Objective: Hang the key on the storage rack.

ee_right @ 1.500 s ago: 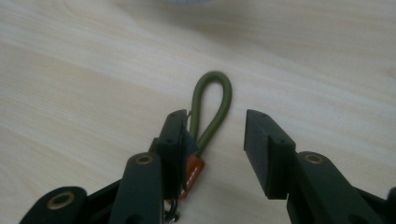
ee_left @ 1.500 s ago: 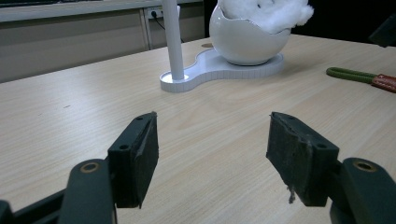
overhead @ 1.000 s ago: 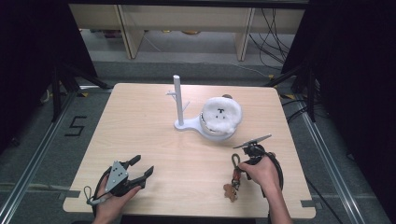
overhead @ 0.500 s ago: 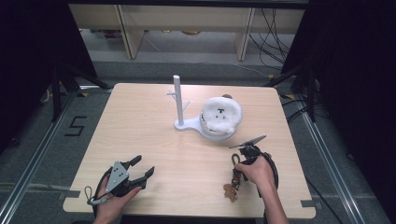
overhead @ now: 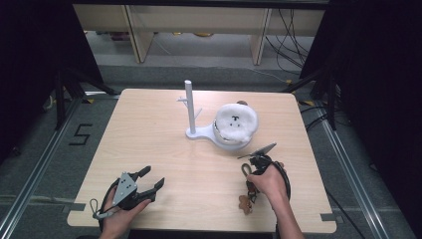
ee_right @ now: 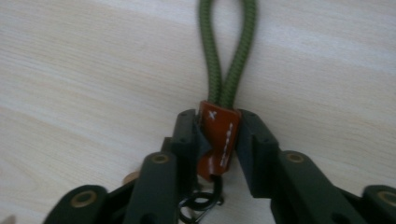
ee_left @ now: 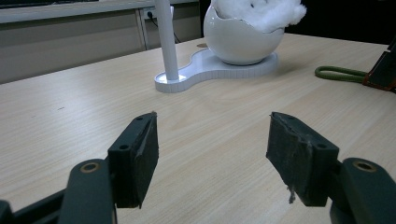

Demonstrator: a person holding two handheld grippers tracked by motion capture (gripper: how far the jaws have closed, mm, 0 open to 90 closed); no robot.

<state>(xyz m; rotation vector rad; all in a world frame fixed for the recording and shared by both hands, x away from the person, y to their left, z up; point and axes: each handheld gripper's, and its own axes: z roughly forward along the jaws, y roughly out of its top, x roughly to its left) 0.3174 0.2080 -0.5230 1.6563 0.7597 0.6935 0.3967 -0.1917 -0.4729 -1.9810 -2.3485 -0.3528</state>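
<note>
So the right gripper [ee_right: 218,140] is clamped on the reddish-brown leather tab [ee_right: 217,137] of a keychain strap, and its jaws have just been closing onto it. In the right gripper view the tab is squeezed between the two black pads, a bit crumpled, with the olive-green cord loop [ee_right: 226,51] running out of its top and lying flat on the light wooden tabletop [ee_right: 70,70]. A dark metal ring [ee_right: 201,200] is seen just below the tab, tucked between the jaws.

From the high view, the right gripper [overhead: 251,167] is found near the front right of the tabletop [overhead: 149,129], just in front of the white egg-shaped bowl [overhead: 234,137]. The green loop [overhead: 245,170] is laid on the side of the gripper away from the bowl, and a small brown charm [overhead: 244,203] is trailed behind the hand, farther from the bowl again.

The bowl is stuffed with white fluffy cotton [overhead: 236,119] with a little face on it, and it's seated on a white base with an upright white post [overhead: 189,107] just beside it.

The left gripper [overhead: 149,180] is held well apart from the bowl, at the front left. Its jaws are spread wide with nothing between them, which is clear in the left gripper view [ee_left: 212,149].
</note>
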